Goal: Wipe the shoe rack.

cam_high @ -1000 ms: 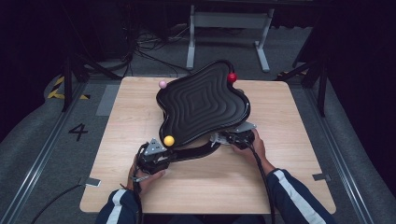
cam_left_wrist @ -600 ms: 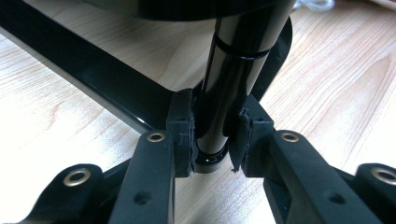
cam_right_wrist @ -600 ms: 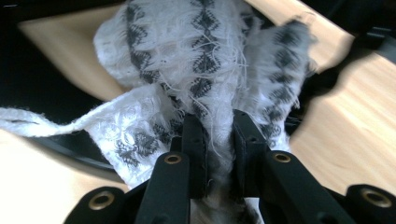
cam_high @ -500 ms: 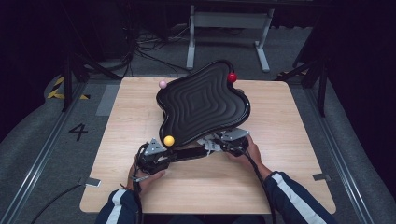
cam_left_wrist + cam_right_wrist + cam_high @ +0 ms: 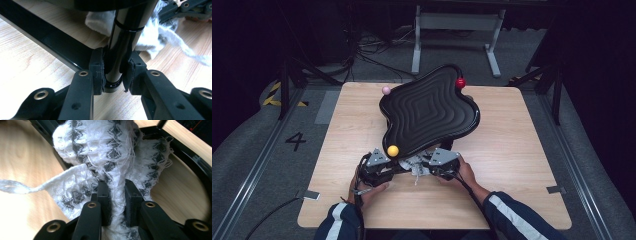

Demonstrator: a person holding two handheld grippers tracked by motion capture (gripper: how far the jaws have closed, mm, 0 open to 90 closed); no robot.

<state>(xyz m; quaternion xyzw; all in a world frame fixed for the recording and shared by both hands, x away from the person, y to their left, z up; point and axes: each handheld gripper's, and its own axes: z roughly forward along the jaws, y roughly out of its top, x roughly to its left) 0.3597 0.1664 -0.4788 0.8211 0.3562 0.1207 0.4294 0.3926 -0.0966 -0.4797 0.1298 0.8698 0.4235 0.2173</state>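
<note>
While the left gripper steadies the stand, the right one works a cloth beneath it.

Stand: black wavy tray (image 5: 430, 111) on a glossy black post (image 5: 125, 37), tilted above the middle of the table (image 5: 522, 165); yellow ball (image 5: 393, 150) at its near rim, pink ball (image 5: 386, 90) and red ball (image 5: 460, 82) at the far rim.
Left gripper (image 5: 384, 169): near the table's front edge, jaws pinching the post low down, pads pressed on both sides.
Right gripper (image 5: 432, 165): just beside the left one, jaws pinching a fold of white-and-grey cloth (image 5: 110, 157).
Cloth: bunched on the table under the tray's near rim, touching the black base frame (image 5: 50, 42).
Step in hand: likely wiping around the post and base.
Next move: probably dragging the cloth along the frame, keeping the post clamped so the tray does not tip.
</note>
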